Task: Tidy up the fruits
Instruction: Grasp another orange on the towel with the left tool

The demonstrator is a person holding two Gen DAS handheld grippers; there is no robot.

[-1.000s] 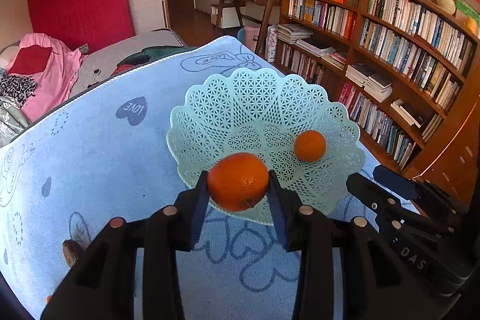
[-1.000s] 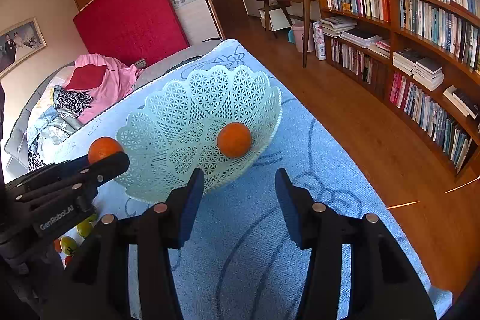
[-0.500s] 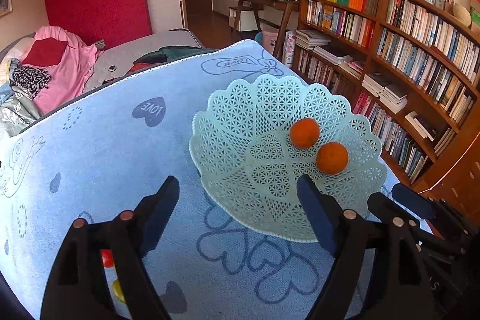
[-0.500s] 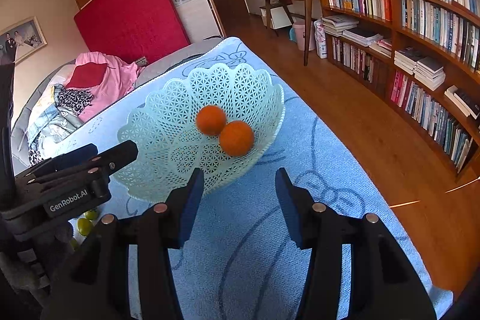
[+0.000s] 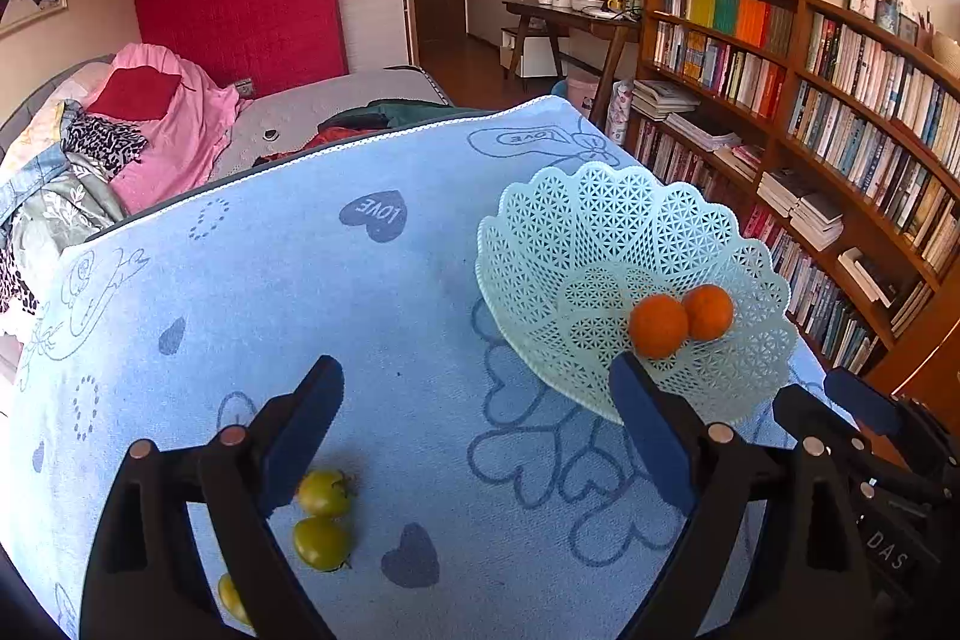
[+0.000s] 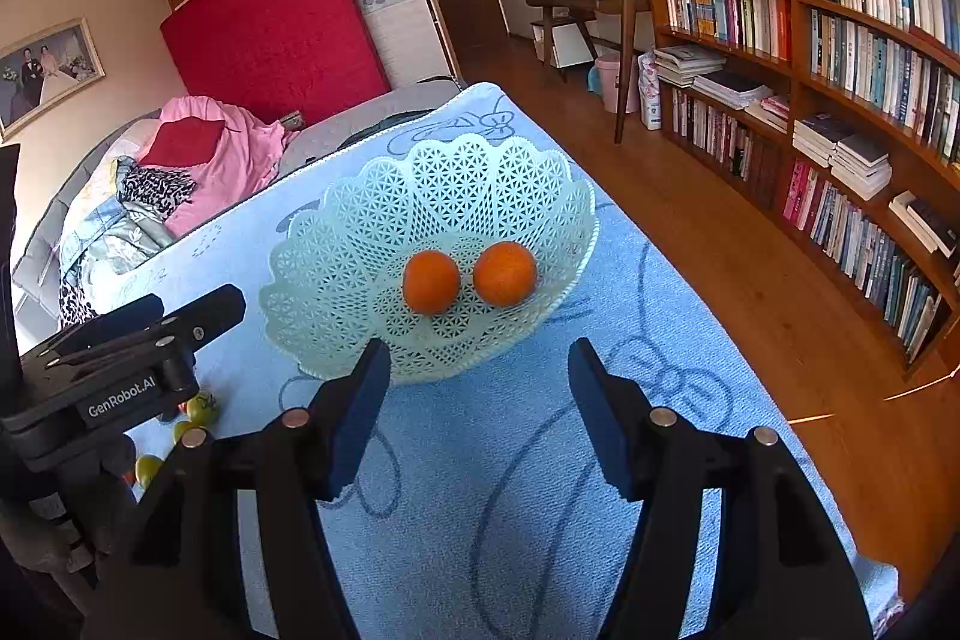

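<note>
On the blue cloth (image 5: pixel 288 292) with hearts sits a pale green basket (image 5: pixel 576 220) full of little holes. Two round oranges (image 6: pixel 431 281) lie inside it, side by side and touching.

The left wrist view shows small green fruits (image 5: pixel 323 493) on the cloth, just beside the left gripper's left finger. One more is half hidden behind that finger. The right wrist view shows these only as tiny bits, peeking out under the left gripper at the left edge. But it shows the two oranges better, bright and smooth, in the middle of the basket.

The left gripper (image 5: pixel 474 430) is spreading its jaws wide, with only cloth between them. The right gripper (image 6: pixel 474 394) is spreading its jaws too, and it holds nothing. It points at the near rim of the basket.
</note>
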